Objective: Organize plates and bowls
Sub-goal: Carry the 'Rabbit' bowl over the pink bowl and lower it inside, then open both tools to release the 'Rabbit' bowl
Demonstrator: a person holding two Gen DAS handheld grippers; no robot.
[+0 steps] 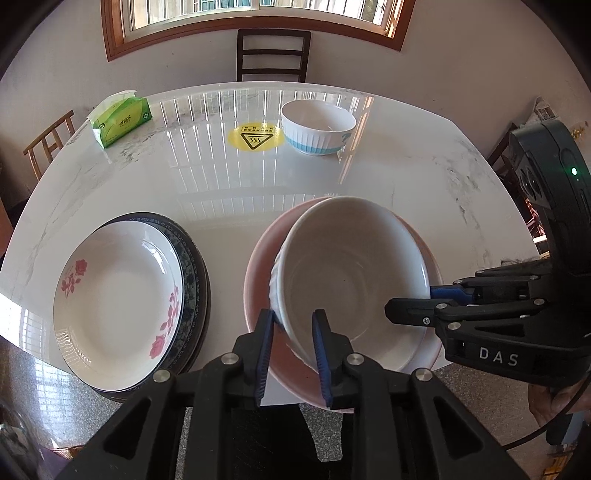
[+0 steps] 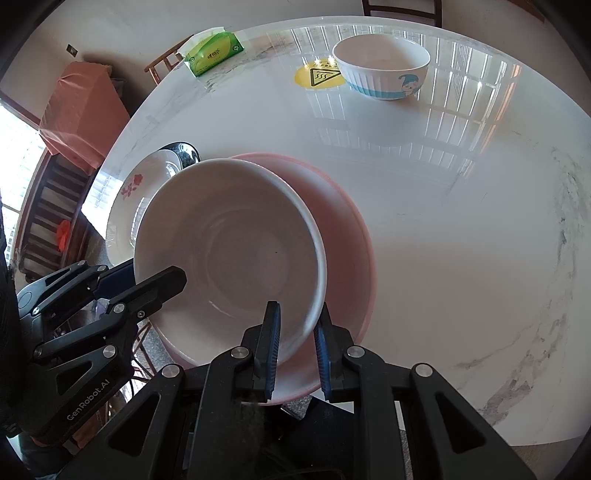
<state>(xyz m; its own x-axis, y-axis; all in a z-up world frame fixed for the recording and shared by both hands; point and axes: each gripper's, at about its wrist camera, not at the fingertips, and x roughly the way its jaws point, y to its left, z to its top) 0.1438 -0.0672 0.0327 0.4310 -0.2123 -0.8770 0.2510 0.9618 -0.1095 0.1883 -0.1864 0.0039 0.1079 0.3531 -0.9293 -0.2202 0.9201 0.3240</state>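
A: We have the white bowl tilted inside the pink bowl, near the front edge of the tabletop. Our left claw straddles its near rim, one pad outside the wall and one inside.

B: Is it gripping? From the left wrist view we see the pads close to the wall, but a sliver of gap on the inner side, so we cannot tell whether they press.

A: Agreed. Our right claw sits over the rim on the right side of the white bowl, jaws nearly closed, pinching the wall between the blue pads.

B: In the right wrist view the pink bowl shows past the white one on its far and right sides.

A: Just left of them we have the flowered plate stacked on a dark-rimmed plate.

B: Farther back, well apart, the blue-banded bowl stands upright, touching the edge of a yellow warning sticker.

A: And at the far left, a green tissue pack. Behind the tabletop we see a dark chair under the window.
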